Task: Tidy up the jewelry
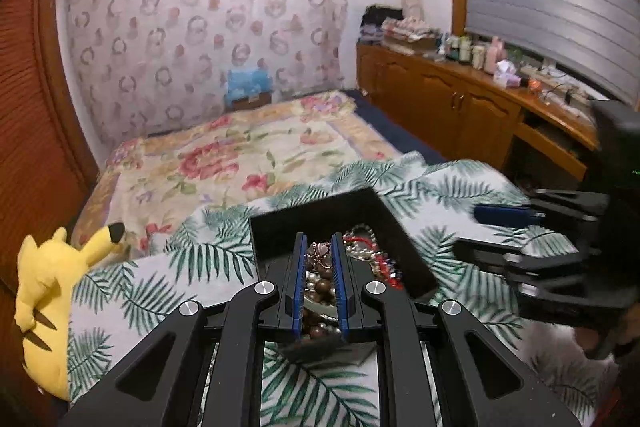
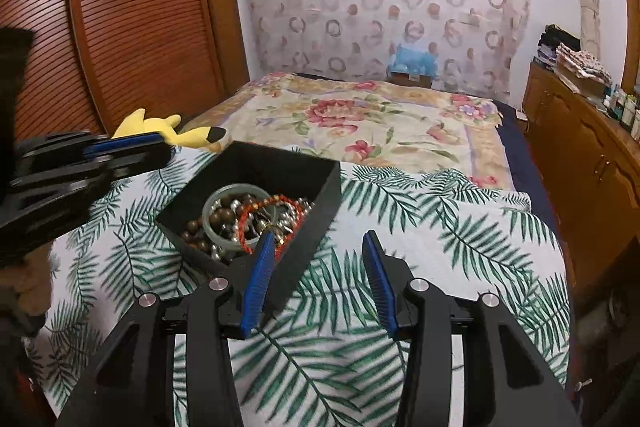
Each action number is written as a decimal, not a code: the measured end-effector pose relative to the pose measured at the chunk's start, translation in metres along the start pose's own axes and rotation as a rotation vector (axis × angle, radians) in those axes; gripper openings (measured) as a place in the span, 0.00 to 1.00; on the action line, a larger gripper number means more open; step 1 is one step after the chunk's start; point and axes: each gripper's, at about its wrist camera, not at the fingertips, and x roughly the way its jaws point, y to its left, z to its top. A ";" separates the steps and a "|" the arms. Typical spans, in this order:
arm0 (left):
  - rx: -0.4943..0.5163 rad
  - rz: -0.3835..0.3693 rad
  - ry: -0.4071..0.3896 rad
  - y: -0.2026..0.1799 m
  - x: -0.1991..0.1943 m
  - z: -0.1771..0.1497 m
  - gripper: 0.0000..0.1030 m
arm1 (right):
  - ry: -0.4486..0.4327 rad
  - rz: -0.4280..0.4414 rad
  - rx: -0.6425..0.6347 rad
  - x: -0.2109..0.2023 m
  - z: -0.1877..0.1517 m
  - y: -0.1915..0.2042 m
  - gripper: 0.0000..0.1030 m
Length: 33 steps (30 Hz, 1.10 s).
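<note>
A black open box (image 2: 320, 187) sits on a palm-leaf cloth and holds a heap of jewelry: a pale green bangle (image 2: 208, 219), brown wooden beads (image 2: 192, 231), pearls and a red bead strand (image 2: 256, 207). The box also shows in the left wrist view (image 1: 352, 207). My left gripper (image 1: 319, 241) hovers over the box, jaws narrowly apart with pinkish jewelry (image 1: 319, 253) between them; whether it grips is unclear. My right gripper (image 2: 320, 241) is open and empty at the box's near right corner. It also shows in the left wrist view (image 1: 468, 229), and the left one in the right wrist view (image 2: 160, 147).
The palm-leaf cloth (image 2: 440, 247) covers the near end of a bed with a floral quilt (image 2: 360, 123). A yellow Pikachu plush (image 1: 44, 287) lies at the left edge. A wooden cabinet (image 1: 460, 99) with bottles runs along the right; slatted wardrobe doors (image 2: 120, 7) stand on the left.
</note>
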 end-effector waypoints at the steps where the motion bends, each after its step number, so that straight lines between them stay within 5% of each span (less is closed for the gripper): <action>1: -0.001 0.011 0.011 0.001 0.008 0.000 0.11 | -0.001 -0.002 -0.001 -0.001 -0.002 -0.001 0.47; 10: -0.062 0.025 0.060 0.010 0.038 0.001 0.13 | -0.012 -0.003 0.008 -0.011 -0.017 -0.007 0.47; 17: -0.063 0.018 0.043 0.006 0.020 -0.009 0.36 | -0.039 -0.002 0.013 -0.023 -0.025 0.002 0.47; 19: -0.062 0.024 0.028 0.004 0.009 -0.014 0.52 | -0.055 -0.003 0.019 -0.029 -0.026 0.006 0.47; 20: -0.061 0.030 0.011 0.003 0.000 -0.018 0.64 | -0.062 -0.005 0.024 -0.033 -0.026 0.008 0.51; 24: -0.068 0.041 -0.025 -0.001 -0.028 -0.033 0.82 | -0.110 -0.029 0.041 -0.053 -0.031 0.017 0.65; 33: -0.137 0.090 -0.069 0.003 -0.086 -0.061 0.93 | -0.213 -0.091 0.077 -0.096 -0.044 0.036 0.98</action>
